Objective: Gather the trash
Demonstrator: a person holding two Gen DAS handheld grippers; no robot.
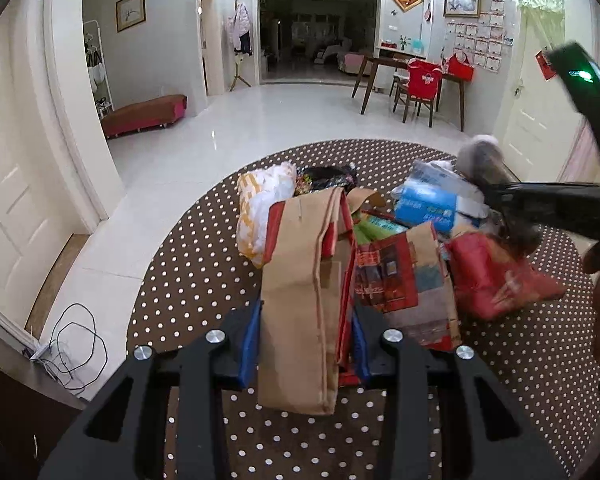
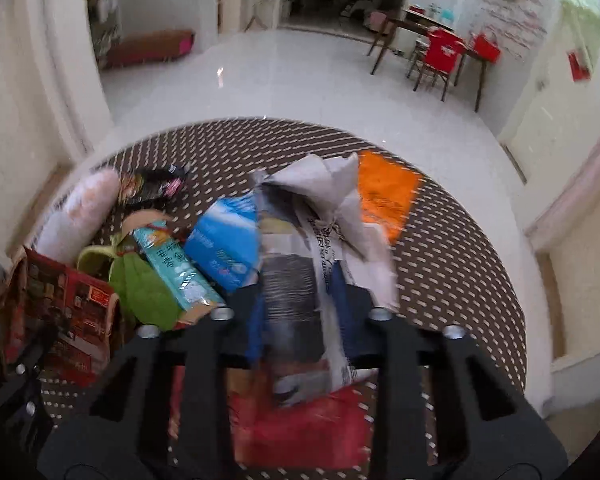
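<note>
The left gripper (image 1: 306,344) is closed narrow on the edge of a brown paper bag (image 1: 304,280), its blue pads pressed against the folded paper on both sides; the bag stands up between the fingers and leans away from the camera over the brown polka-dot tablecloth (image 1: 188,280). The right gripper (image 2: 300,320) is also pinched down, clamped on a crumpled wad of newspaper (image 2: 320,216) that rises straight out from between its fingers, with grey and printed folds fanning above the tips; this view is blurred, so finer detail of the paper cannot be told. The rest of the trash lies in a heap on the table just beyond both claws: a blue tissue pack (image 2: 228,244) touching the left side of the newspaper, a teal wrapper (image 2: 176,268) and a green piece (image 2: 140,288) beside it, a red printed paper bag (image 1: 396,276) just right of the brown one, a red plastic bag (image 1: 496,280) below the right gripper, a white and yellow plastic bag (image 1: 260,208) at the far left of the heap, and a dark snack packet (image 1: 326,178) behind it. An orange sheet (image 2: 384,196) lies flat on the cloth, apart to the right of the newspaper.
</note>
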